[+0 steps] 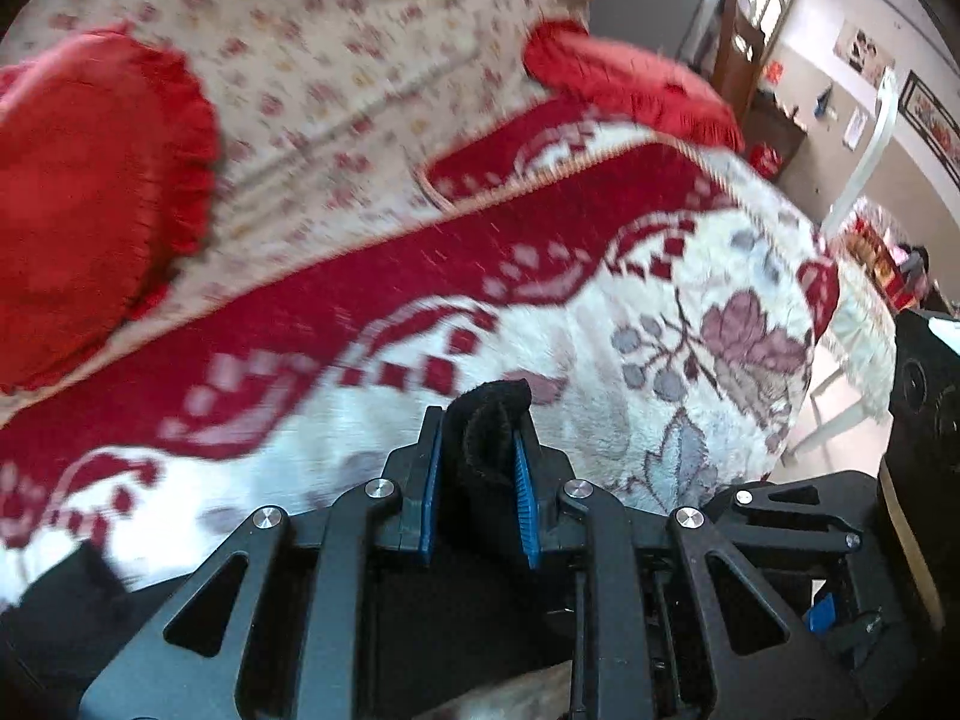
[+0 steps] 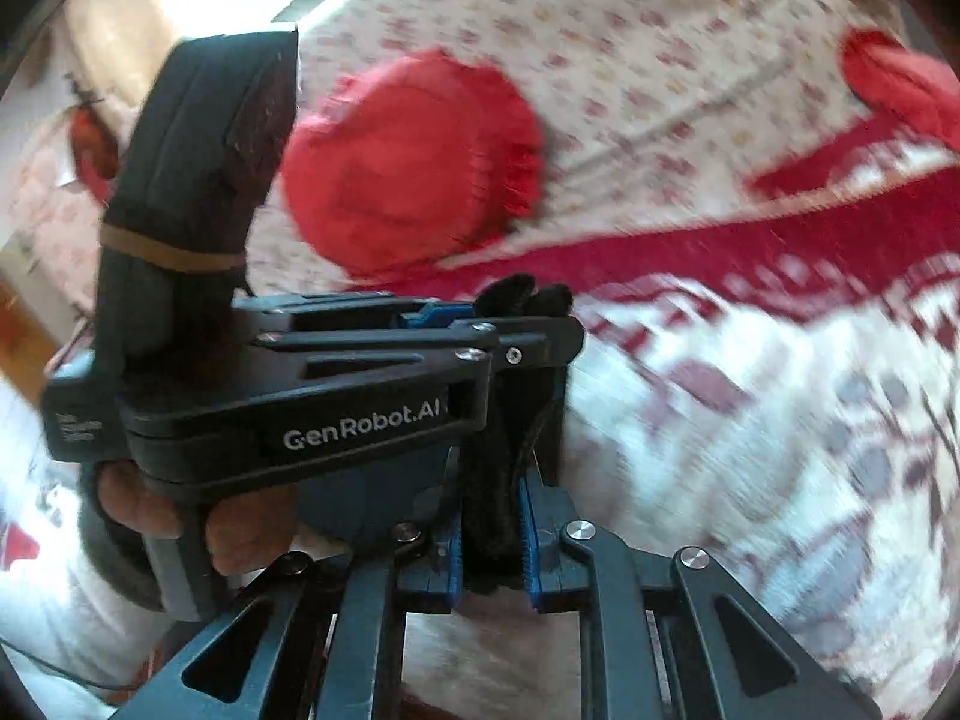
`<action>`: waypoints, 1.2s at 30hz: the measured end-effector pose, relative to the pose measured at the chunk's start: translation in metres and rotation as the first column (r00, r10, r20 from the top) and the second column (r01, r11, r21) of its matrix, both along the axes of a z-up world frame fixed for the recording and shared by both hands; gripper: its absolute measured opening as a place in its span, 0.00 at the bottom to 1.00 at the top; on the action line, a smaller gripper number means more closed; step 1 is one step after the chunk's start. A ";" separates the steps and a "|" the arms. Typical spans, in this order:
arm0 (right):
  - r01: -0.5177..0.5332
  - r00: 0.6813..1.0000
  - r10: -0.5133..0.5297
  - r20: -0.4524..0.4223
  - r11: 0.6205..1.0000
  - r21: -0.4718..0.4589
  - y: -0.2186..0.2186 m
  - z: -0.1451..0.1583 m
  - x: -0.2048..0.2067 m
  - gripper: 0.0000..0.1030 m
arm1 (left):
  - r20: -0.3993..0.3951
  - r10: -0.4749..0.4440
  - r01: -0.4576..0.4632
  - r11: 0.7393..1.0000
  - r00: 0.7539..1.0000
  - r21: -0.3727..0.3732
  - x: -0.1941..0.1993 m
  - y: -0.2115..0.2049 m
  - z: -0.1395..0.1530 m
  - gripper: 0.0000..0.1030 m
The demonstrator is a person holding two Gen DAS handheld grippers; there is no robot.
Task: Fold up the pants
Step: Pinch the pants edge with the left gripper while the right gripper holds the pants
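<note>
Both tools clamp narrow on black pants (image 1: 489, 438): left tool (image 1: 480, 450), right tool (image 2: 492, 534), over the bed (image 1: 630, 360). "GenRobot.AI" reads on the left tool's side.

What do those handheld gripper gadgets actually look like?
Each is a black plastic tool with angular linkage arms fixed by silver round-headed bolts. The left gripper and the right gripper both have two fingers lined with ribbed blue pads. The left one's side carries white "GenRobot.AI" lettering. A tan band wraps its dark upright part.
</note>
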State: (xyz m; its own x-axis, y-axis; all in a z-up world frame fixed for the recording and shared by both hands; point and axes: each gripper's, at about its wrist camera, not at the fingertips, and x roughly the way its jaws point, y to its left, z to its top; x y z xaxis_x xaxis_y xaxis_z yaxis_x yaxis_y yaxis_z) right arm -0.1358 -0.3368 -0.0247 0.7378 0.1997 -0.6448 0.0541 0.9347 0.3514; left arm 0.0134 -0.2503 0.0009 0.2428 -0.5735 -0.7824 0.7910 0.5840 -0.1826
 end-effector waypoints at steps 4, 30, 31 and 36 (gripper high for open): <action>-0.109 0.993 0.109 0.052 0.994 -0.006 0.040 0.024 0.023 0.14 | 0.025 0.079 -0.079 0.996 0.997 -0.029 0.015 0.054 0.018 0.19; -0.226 0.974 0.226 0.000 0.974 0.001 0.116 0.006 0.092 0.44 | -0.040 0.533 -0.533 0.846 0.845 0.002 0.041 0.218 -0.014 0.19; -0.201 0.979 0.201 -0.010 0.979 0.011 0.106 0.003 0.095 0.43 | -0.035 0.524 -0.524 0.852 0.851 0.007 0.038 0.214 -0.014 0.19; -0.189 0.981 0.185 -0.063 0.980 -0.056 0.102 -0.019 0.111 0.35 | 0.003 0.534 -0.533 0.844 0.845 0.059 0.030 0.204 -0.028 0.19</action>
